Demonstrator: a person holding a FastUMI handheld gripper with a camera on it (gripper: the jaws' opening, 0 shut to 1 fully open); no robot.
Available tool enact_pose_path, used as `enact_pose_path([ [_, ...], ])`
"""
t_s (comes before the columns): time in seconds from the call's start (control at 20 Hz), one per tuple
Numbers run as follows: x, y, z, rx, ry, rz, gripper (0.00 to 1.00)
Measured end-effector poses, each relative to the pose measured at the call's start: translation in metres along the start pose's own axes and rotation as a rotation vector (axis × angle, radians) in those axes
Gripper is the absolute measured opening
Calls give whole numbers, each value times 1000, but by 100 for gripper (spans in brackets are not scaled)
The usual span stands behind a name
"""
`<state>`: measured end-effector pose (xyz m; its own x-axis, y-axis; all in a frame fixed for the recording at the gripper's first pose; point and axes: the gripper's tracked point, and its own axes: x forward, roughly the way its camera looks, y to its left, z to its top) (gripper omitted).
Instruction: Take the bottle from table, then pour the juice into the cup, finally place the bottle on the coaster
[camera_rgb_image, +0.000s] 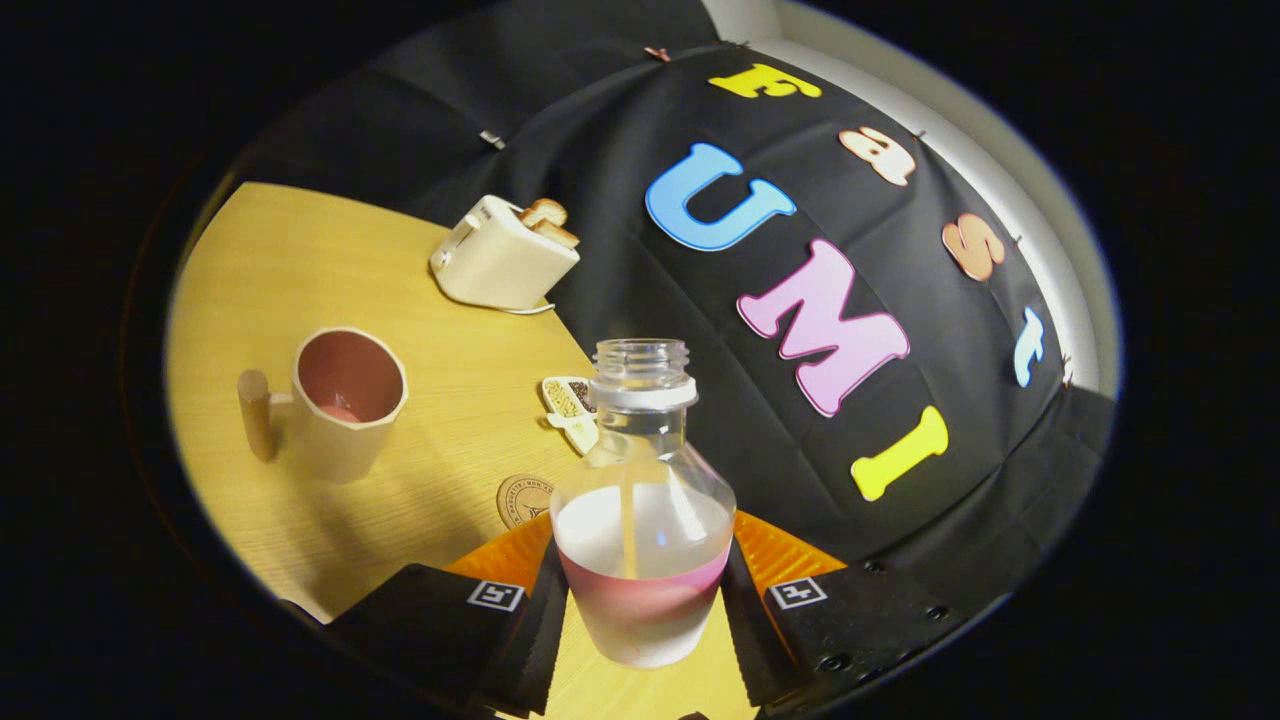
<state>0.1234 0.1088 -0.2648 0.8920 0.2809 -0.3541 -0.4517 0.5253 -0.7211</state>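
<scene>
Clear bottle (643, 500) clamped between both gripper (643, 600) fingers, tilted; pouring pending: carry it left over cup (350, 400).

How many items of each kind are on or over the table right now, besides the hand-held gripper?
Bottle, held between the fingers of the hand-held gripper: 1
Cup: 1
Coaster: 1
Toaster with toast in it: 1
Small divided dish beyond the bottle: 1
Total: 5
</scene>
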Motion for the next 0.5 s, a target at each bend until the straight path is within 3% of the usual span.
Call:
enact_pose_path([
  [0.5, 23, 42, 10, -326, 53, -14, 73],
])
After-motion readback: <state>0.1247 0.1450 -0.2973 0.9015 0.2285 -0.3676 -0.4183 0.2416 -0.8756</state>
